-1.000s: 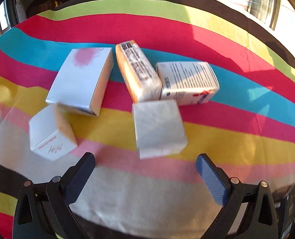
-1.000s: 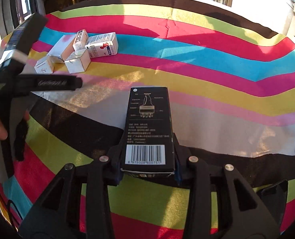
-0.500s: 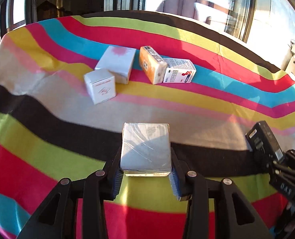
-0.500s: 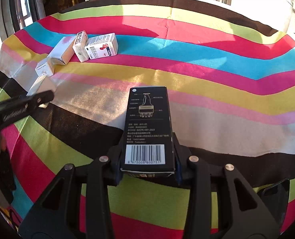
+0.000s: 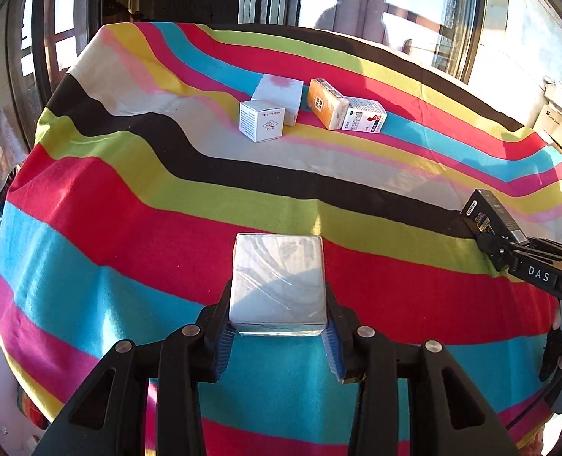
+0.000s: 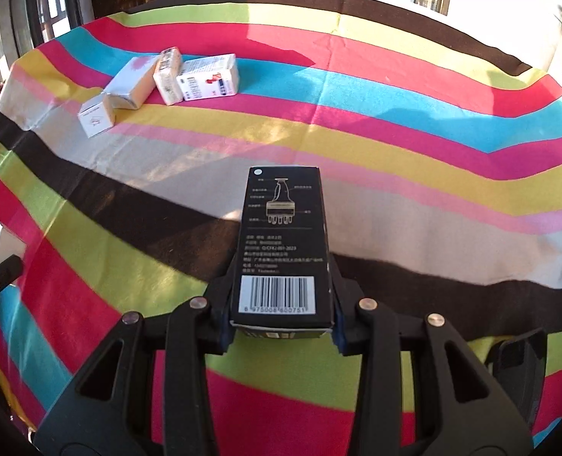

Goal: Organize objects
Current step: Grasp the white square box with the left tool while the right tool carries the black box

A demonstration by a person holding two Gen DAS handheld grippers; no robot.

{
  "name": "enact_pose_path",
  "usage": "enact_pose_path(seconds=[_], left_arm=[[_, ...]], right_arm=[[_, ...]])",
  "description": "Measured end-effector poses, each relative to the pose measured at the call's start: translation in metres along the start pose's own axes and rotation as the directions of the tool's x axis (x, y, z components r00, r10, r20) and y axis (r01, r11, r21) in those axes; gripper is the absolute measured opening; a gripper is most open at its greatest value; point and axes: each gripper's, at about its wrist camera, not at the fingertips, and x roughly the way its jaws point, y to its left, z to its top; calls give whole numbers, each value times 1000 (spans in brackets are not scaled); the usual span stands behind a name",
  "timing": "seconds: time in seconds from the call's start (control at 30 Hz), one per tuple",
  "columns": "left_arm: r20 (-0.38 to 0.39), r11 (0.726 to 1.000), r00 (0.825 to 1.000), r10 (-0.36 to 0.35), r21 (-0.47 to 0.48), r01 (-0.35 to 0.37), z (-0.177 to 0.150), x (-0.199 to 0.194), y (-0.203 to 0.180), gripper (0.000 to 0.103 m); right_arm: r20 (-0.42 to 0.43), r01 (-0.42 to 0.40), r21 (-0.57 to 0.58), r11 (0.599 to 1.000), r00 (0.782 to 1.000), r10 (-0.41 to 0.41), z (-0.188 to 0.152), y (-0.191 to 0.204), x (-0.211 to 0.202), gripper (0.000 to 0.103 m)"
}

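over the striped cloth (image 5: 129,228), both grippers loaded: left gripper (image 5: 279,336) clamped on the wrapped block (image 5: 279,281), right gripper (image 6: 282,336) clamped on the black box (image 6: 284,243).
carry each level, squeeze steady, and set them flat beside the four cartons (image 5: 311,108) at 12 o'clock, well apart from you. legible: barcode ending 600751 on the black box; "das" on the right tool; the rest is too small.
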Motion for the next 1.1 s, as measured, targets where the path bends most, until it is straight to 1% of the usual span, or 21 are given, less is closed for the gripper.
enact_pose_path(seconds=[0.17,0.3,0.5,0.67,0.87,1.1], left_arm=[[16,1000,1000,2,24,-2,-15,-18,1,41],[39,1000,999,5,30,-6,-21,-30,3,41],[54,999,998,15,37,-17,-29,-41,8,41],[49,999,999,17,29,-18,-38,-44,16,41],[46,1000,999,15,14,-16,-47,-50,24,41],[52,999,998,32,-21,-31,-56,-62,42,41]], right_arm=[[22,-50,-77,996,998,52,-16,34,-25,43],[30,-85,-94,992,996,88,-21,48,-36,43],[15,-125,-126,984,992,128,-34,67,-44,43],[-8,-152,-155,976,988,153,-47,83,-44,43],[6,-175,-185,967,984,179,-53,101,-52,43],[9,-225,-295,929,971,239,-65,139,-69,43]])
